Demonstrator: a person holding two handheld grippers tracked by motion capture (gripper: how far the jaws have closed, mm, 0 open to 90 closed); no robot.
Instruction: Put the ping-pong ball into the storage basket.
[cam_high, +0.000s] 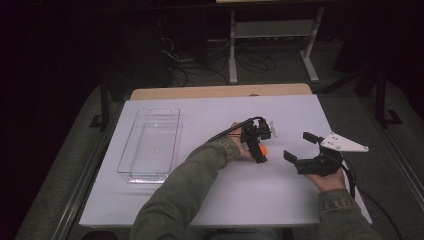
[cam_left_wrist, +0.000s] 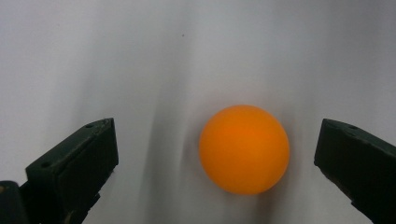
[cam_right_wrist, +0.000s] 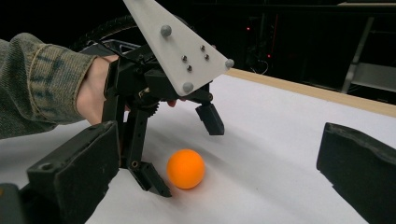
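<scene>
An orange ball (cam_high: 263, 149) is sitting on the white surface (cam_high: 280, 200), right of centre. The left gripper (cam_high: 259, 145) is hanging over it with its jaws spread wide, one on each side of the ball and neither touching it. The right gripper (cam_high: 299, 147) is resting just off to the right, jaws also gaping, holding nothing and pointing toward the ball. A clear plastic tray (cam_high: 150, 145) is lying well apart at the left side of the surface.

The high view looks down on the whole table (cam_high: 210, 195). Both gripper views sit low, sharing the orange ball (cam_left_wrist: 244, 149).
</scene>
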